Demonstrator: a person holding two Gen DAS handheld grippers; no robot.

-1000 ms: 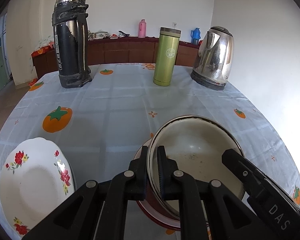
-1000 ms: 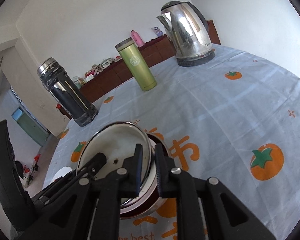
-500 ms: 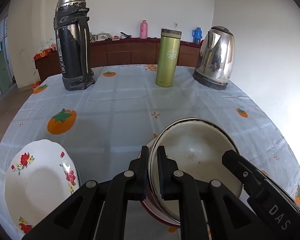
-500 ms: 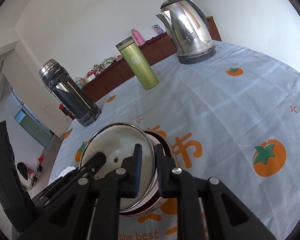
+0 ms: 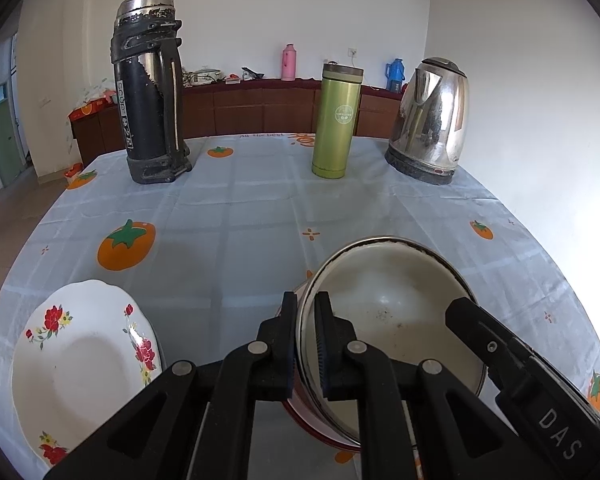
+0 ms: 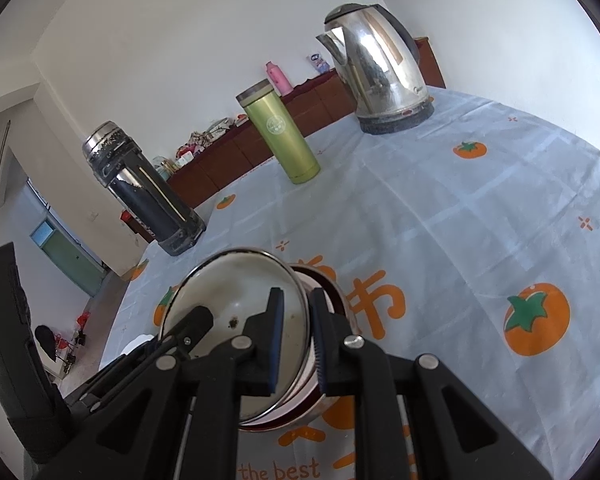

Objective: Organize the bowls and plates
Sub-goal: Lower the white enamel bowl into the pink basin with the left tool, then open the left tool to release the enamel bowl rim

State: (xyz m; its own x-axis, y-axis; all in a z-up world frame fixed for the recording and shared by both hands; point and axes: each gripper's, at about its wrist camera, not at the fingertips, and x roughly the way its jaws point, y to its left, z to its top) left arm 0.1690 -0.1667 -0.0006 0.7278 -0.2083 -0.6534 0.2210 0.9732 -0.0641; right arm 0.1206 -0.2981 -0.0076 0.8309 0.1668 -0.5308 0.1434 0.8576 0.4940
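A cream enamel bowl (image 5: 388, 316) with a dark rim sits tilted inside a red-rimmed bowl (image 5: 320, 428) on the tablecloth. My left gripper (image 5: 305, 344) is shut on the cream bowl's left rim. My right gripper (image 6: 297, 344) is shut on its right rim, and the cream bowl (image 6: 228, 304) and red-rimmed bowl (image 6: 332, 292) show there too. The right gripper's body (image 5: 532, 392) reaches over the bowl in the left wrist view. A white plate with red flowers (image 5: 80, 364) lies to the left.
At the table's far side stand a black thermos (image 5: 150, 92), a green flask (image 5: 337, 120) and a steel kettle (image 5: 432, 120). The tablecloth (image 5: 240, 240) has orange fruit prints. A wooden sideboard runs along the back wall.
Both grippers keep their hold on the cream bowl. The views have drawn back and up a little, so the bowl has lifted slightly in the red-rimmed bowl.
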